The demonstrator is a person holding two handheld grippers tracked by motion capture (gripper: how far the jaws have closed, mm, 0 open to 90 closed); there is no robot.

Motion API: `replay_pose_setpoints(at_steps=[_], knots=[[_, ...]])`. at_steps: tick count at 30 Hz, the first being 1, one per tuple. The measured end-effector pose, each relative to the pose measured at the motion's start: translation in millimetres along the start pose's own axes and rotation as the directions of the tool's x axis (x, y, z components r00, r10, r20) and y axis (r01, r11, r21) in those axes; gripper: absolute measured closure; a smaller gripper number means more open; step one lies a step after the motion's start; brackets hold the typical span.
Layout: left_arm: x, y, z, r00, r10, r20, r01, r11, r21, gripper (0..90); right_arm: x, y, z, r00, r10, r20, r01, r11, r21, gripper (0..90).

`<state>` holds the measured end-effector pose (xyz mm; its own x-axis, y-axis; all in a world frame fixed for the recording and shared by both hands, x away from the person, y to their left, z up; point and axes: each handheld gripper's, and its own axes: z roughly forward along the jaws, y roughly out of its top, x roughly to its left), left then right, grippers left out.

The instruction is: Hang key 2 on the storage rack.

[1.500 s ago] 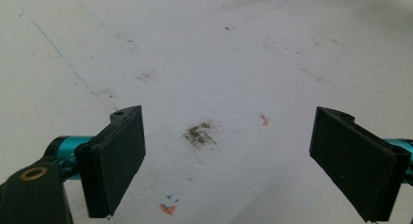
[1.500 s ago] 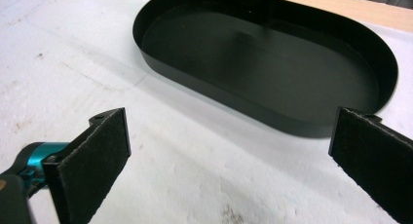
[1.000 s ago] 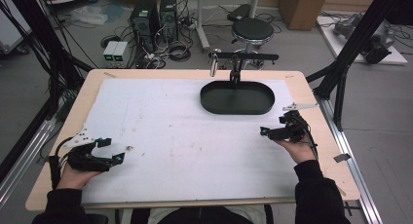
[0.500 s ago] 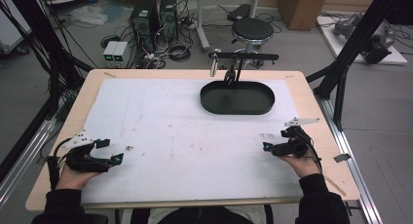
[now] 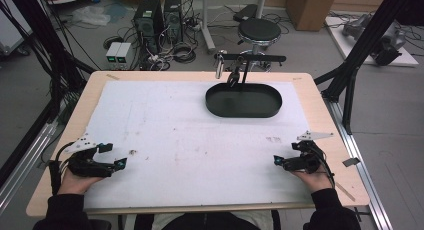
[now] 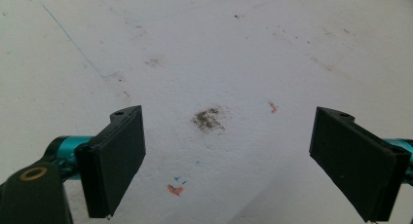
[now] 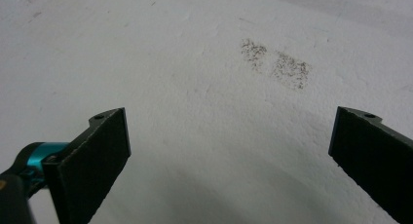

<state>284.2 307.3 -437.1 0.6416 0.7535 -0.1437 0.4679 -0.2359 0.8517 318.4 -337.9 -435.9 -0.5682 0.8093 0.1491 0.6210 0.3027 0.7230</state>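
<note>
White sheeting covers the wooden desk (image 5: pixel 55 185); cluttered lab floor with computer towers and a stool beyond. Left claw (image 5: pixel 114 157) rests at the near-left corner, jaws spread, empty; a grey smudge (image 6: pixel 208 119) lies on the sheet between them. Right claw (image 5: pixel 280 161) rests near-right, jaws spread, empty; a double scuff mark (image 7: pixel 277 63) just ahead. Black oval tray (image 5: pixel 243 111) sits far-centre, well apart from both, beneath a small stand (image 5: pixel 245 57). Judged: idle position, nothing grasped; next move calls for a forward reach toward the tray.
</note>
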Motion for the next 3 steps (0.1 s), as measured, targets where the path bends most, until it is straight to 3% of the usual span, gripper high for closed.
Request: replay_pose_setpoints(at_steps=[3], knots=[[-0.3,-0.2,0.8,1.0000,0.005,-0.002,-0.005,1.0000,0.004,13.4,0.3,-2.8,-0.9,1.0000,-0.006,-0.001,0.006,1.000,-0.011,0.8]])
